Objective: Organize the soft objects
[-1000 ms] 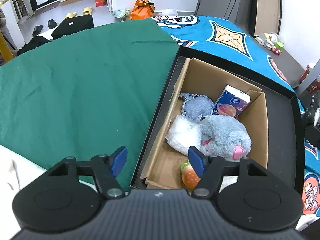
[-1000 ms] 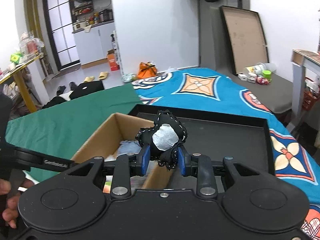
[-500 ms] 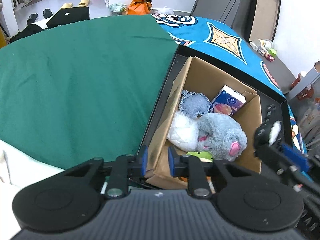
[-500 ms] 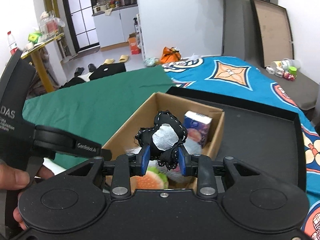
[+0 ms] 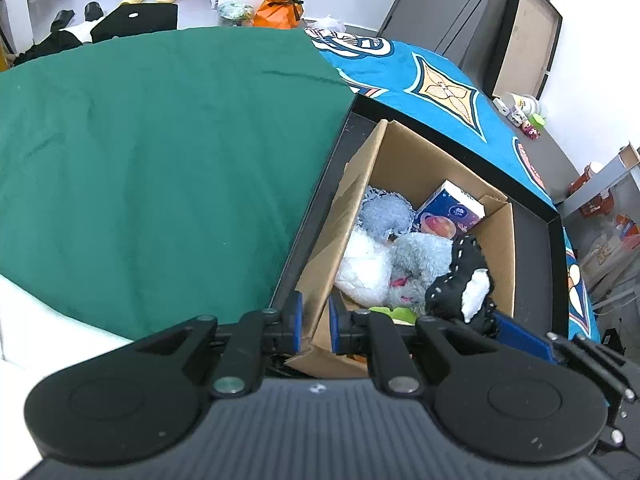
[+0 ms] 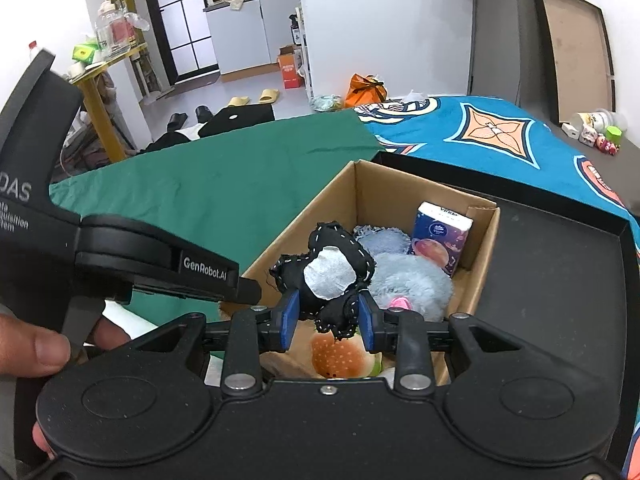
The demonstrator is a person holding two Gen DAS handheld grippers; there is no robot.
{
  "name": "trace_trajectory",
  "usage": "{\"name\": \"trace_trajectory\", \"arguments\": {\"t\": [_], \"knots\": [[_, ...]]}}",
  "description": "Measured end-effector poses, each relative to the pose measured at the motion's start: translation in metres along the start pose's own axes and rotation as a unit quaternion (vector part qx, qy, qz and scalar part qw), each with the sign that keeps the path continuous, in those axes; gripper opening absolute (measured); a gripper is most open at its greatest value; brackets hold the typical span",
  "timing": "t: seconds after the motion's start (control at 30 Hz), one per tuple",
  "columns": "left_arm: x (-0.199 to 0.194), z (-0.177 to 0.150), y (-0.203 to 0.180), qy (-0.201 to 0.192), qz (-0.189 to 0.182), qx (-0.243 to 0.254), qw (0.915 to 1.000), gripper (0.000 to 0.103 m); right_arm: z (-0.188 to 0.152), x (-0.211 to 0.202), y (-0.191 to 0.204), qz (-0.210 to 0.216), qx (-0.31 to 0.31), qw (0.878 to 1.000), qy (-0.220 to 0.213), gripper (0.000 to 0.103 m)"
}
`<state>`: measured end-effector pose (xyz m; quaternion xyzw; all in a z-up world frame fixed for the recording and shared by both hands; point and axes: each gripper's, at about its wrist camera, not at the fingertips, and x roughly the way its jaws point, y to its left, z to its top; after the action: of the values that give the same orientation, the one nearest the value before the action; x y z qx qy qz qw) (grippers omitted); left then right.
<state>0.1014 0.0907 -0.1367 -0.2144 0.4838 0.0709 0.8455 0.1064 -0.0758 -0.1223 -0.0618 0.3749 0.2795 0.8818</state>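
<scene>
A cardboard box (image 5: pixel 408 156) (image 6: pixel 320 208) stands in a black tray. It holds a grey plush (image 5: pixel 420 256) (image 6: pixel 412 284), a white soft bundle (image 5: pixel 360 268), a blue-grey fluffy item (image 5: pixel 386 214), a tissue pack (image 5: pixel 448 212) (image 6: pixel 440 236) and a burger plush (image 6: pixel 340 354). My left gripper (image 5: pixel 314 322) is shut on the box's near-left wall. My right gripper (image 6: pixel 326 320) is shut on a black soft toy with a white patch (image 6: pixel 328 276) (image 5: pixel 460 284) and holds it over the box's near end.
The black tray (image 5: pixel 536 264) (image 6: pixel 560 264) lies on a blue patterned cloth (image 5: pixel 440 92). A green cloth (image 5: pixel 160 160) covers the surface to the left. The floor beyond holds slippers, bags and a black mat.
My left gripper went from open to shut on the box wall. My right gripper carried the black toy from above the tray to over the box.
</scene>
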Motion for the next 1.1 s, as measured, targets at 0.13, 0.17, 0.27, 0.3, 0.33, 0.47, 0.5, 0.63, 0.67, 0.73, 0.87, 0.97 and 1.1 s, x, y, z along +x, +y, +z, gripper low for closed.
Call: {"name": "trace_trajectory", "arguments": {"t": [0.13, 0.17, 0.27, 0.3, 0.33, 0.47, 0.5, 0.63, 0.67, 0.73, 0.87, 0.97, 1.1], "knots": [[0.0, 0.0, 0.0, 0.0, 0.0, -0.001, 1.0, 0.012, -0.003, 0.002, 0.0, 0.013, 0.005, 1.0, 0.01, 0.042], [-0.001, 0.0, 0.0, -0.001, 0.0, -0.001, 1.0, 0.012, -0.004, 0.001, 0.001, 0.014, 0.004, 1.0, 0.01, 0.043], [-0.001, 0.0, 0.0, -0.001, 0.0, -0.003, 1.0, 0.013, -0.005, -0.002, -0.003, 0.015, 0.009, 1.0, 0.009, 0.044], [-0.001, 0.0, 0.0, -0.001, 0.0, -0.004, 1.0, 0.013, -0.006, -0.004, -0.005, 0.013, 0.013, 1.0, 0.008, 0.044], [-0.001, 0.0, 0.0, -0.001, 0.0, -0.005, 1.0, 0.013, -0.006, -0.006, -0.008, 0.012, 0.017, 1.0, 0.007, 0.043], [0.0, 0.001, -0.004, -0.003, 0.004, 0.004, 1.0, 0.013, -0.009, -0.016, -0.024, 0.002, 0.04, 0.999, 0.0, 0.043], [0.0, 0.002, -0.006, -0.004, 0.007, 0.008, 0.9999, 0.014, -0.01, -0.02, -0.029, -0.002, 0.046, 0.999, -0.001, 0.043], [-0.001, 0.002, -0.014, -0.007, 0.02, 0.027, 0.9994, 0.016, -0.014, -0.026, -0.052, -0.016, 0.072, 0.997, -0.006, 0.043], [-0.002, 0.002, -0.016, -0.007, 0.024, 0.03, 0.9992, 0.017, -0.015, -0.028, -0.057, -0.021, 0.079, 0.997, -0.006, 0.043], [-0.005, 0.002, -0.019, -0.012, 0.029, 0.037, 0.9988, 0.024, -0.018, -0.034, -0.066, -0.023, 0.098, 0.995, -0.009, 0.043], [-0.014, 0.0, -0.025, -0.025, 0.051, 0.047, 0.9973, 0.044, -0.022, -0.043, -0.082, -0.025, 0.127, 0.991, -0.017, 0.045], [-0.02, -0.005, -0.035, -0.022, 0.052, 0.068, 0.9961, 0.05, -0.026, -0.05, -0.09, -0.031, 0.14, 0.989, -0.023, 0.047], [-0.031, -0.013, -0.049, -0.028, 0.055, 0.087, 0.9942, 0.061, -0.03, -0.063, -0.098, -0.038, 0.153, 0.987, -0.034, 0.053]]}}
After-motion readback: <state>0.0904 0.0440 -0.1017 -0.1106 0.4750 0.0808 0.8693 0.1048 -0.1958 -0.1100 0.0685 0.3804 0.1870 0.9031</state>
